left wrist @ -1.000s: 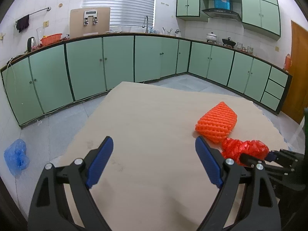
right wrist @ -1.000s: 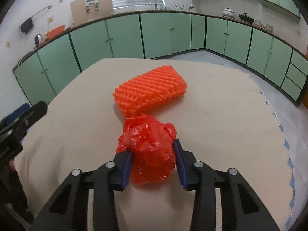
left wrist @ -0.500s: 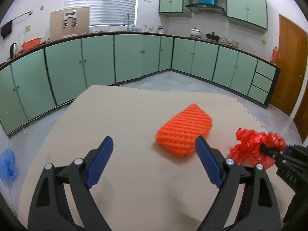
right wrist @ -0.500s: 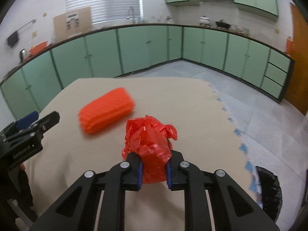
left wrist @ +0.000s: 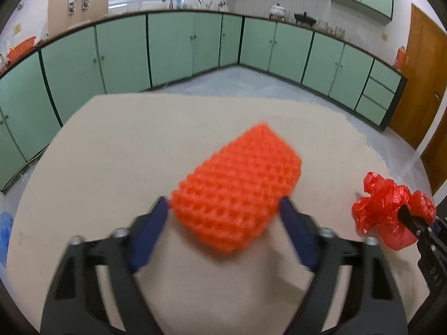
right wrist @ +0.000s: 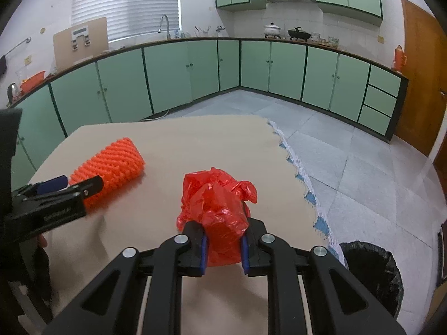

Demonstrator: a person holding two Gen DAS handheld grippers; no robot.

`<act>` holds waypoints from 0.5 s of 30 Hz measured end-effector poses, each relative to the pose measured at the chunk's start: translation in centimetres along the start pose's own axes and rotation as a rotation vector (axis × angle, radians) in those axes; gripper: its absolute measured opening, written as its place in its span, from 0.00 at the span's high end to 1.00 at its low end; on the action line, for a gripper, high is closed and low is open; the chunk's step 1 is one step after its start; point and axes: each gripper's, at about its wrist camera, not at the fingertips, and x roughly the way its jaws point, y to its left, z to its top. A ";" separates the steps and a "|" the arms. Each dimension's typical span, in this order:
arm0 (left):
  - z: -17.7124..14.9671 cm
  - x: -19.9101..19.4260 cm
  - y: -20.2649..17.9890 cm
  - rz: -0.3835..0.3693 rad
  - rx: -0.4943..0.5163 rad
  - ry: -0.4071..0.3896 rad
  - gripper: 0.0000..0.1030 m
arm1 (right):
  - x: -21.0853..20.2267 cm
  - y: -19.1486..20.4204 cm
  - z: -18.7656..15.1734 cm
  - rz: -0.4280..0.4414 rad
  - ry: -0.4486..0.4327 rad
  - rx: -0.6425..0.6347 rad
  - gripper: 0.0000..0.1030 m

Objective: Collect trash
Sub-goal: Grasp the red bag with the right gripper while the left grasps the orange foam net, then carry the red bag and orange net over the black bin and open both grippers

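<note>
Right gripper [right wrist: 223,247]: clamped narrow on the crumpled red plastic bag [right wrist: 218,212], lifted clear of the worktop [right wrist: 167,145]. Only the bag's lower part sits between the pads; the loose top flops free.
Left gripper [left wrist: 225,209]: its jaws have just been closing around the orange foam net [left wrist: 237,187]. The net is between the blue pads at its near end; blur hides whether they press yet, so you have no sure hold.
Foam net: lying on the worktop, to the left of the red bag, its far end pointing away from you.
Bin [right wrist: 371,273]: black-lined, on the floor past the worktop's right edge, lower right of the red bag.
Risk 1: the net is springy. If you close only on its near corner, it may squirt forward or pivot out when you lift.
Risk 2: thin film can creep through the right grip if you swing fast toward the bin.
Risk 3: both grippers sit close beside the bag; crossing paths could knock one load loose.
</note>
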 end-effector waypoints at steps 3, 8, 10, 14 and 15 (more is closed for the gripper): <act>0.0 0.2 -0.1 0.007 0.010 0.008 0.60 | -0.1 -0.1 -0.1 -0.001 0.000 0.011 0.83; -0.3 -1.2 -0.2 0.031 0.005 -0.046 0.74 | -0.6 -0.2 -0.1 -0.002 -0.011 0.011 0.83; -0.7 -2.1 -0.2 0.035 0.005 -0.067 0.76 | -1.0 -0.4 -0.3 -0.001 -0.016 0.013 0.83; -1.6 -4.3 -0.4 0.025 -0.003 -0.097 0.76 | -2.2 -0.8 -0.2 -0.007 -0.031 0.025 0.83; -1.8 -4.9 -0.6 0.023 -0.002 -0.101 0.76 | -2.6 -1.0 -0.2 -0.006 -0.036 0.030 0.83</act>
